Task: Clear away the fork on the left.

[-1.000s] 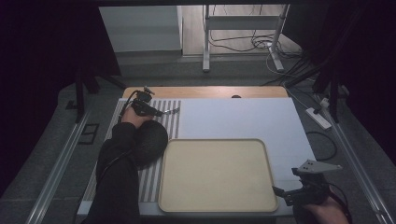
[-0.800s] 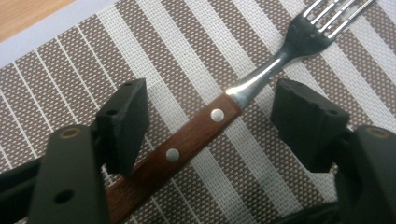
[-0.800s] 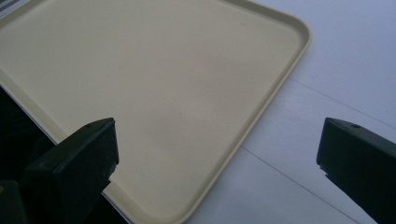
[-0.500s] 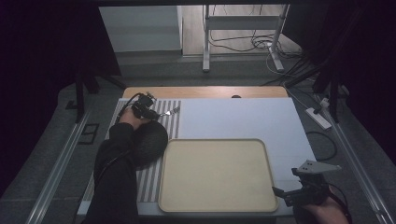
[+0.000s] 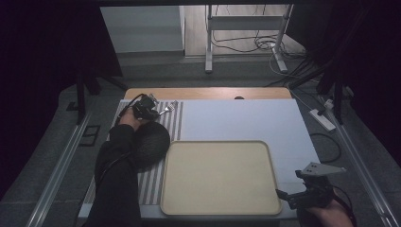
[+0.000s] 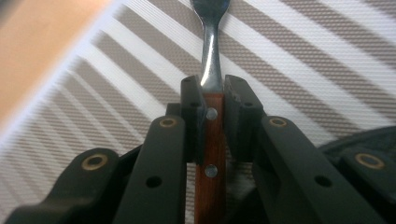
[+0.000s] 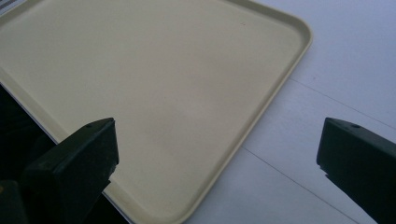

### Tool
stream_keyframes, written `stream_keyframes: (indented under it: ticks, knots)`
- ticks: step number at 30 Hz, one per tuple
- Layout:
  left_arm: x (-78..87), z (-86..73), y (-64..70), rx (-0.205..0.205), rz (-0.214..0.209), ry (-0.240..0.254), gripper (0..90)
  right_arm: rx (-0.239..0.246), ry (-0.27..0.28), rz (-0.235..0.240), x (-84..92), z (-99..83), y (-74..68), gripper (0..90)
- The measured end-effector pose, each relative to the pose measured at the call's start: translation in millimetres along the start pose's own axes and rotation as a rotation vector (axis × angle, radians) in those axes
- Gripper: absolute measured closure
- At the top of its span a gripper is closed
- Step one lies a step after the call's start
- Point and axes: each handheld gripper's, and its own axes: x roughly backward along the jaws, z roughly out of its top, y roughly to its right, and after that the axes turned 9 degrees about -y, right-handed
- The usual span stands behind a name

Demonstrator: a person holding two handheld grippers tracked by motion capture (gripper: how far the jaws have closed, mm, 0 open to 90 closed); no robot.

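A fork [image 6: 212, 70] with a red-brown wooden handle lies over the striped mat [image 6: 327, 56], its metal head pointing away. My left gripper [image 6: 214, 93] has just been closing, and its pads now press on both sides of the handle. In the high view this gripper [image 5: 150, 109] is at the table's far left, with the fork [image 5: 168, 109] sticking out to its right. My right gripper [image 5: 289, 196] stands open at the near right corner of the beige tray [image 5: 217, 177], nothing between its jaws [image 7: 217, 149].
A dark round domed object [image 5: 152, 138] sits on the striped mat [image 5: 177, 120] just near of the left gripper, beside the person's sleeve. A white sheet [image 5: 246, 120] covers the table behind the tray [image 7: 163, 84]. Bare wood [image 5: 208, 93] runs along the far edge.
The left gripper has shifted slightly over the striped mat and drawn in on the fork's handle. The right gripper has kept still.
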Motion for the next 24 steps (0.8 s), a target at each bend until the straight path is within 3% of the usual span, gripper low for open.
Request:
stream_keyframes:
  ticks: [1, 3, 4, 6, 8, 11, 18, 24]
  knots:
    - [1.7, 1.5, 1.9, -0.032, 0.051, -0.011, 78.5, 0.0, 0.0, -0.001, -0.1, 0.0, -0.1, 0.0]
    - [4.4, 3.7, 3.3, -0.059, 0.095, -0.02, 78.5, 0.002, -0.003, -0.004, 0.1, 0.0, -0.2, 0.0]
    - [8.5, 3.6, 3.8, -0.069, 0.142, -0.01, 78.5, 0.002, -0.002, -0.005, 0.2, 0.0, -0.3, 0.0]
    - [10.8, 3.0, 2.8, -0.066, 0.146, -0.003, 78.5, 0.001, -0.002, -0.003, 0.3, -0.2, -0.2, 0.0]
    - [15.9, 1.5, 2.2, -0.071, 0.185, 0.004, 78.5, 0.001, -0.001, -0.001, 0.3, -0.2, -0.2, 0.0]
    - [23.8, -1.1, 0.7, -0.071, 0.19, 0.016, 78.5, 0.001, -0.002, -0.003, 0.3, -0.2, -0.2, 0.0]
    - [38.3, -5.7, 1.8, -0.043, 0.124, 0.008, 78.5, 0.004, -0.004, -0.005, 0.1, 0.0, -0.7, 0.0]
    - [44.7, -16.6, 5.2, 0.067, 0.001, 0.044, 78.5, 0.005, -0.004, -0.005, 0.1, 0.0, -0.9, 0.0]
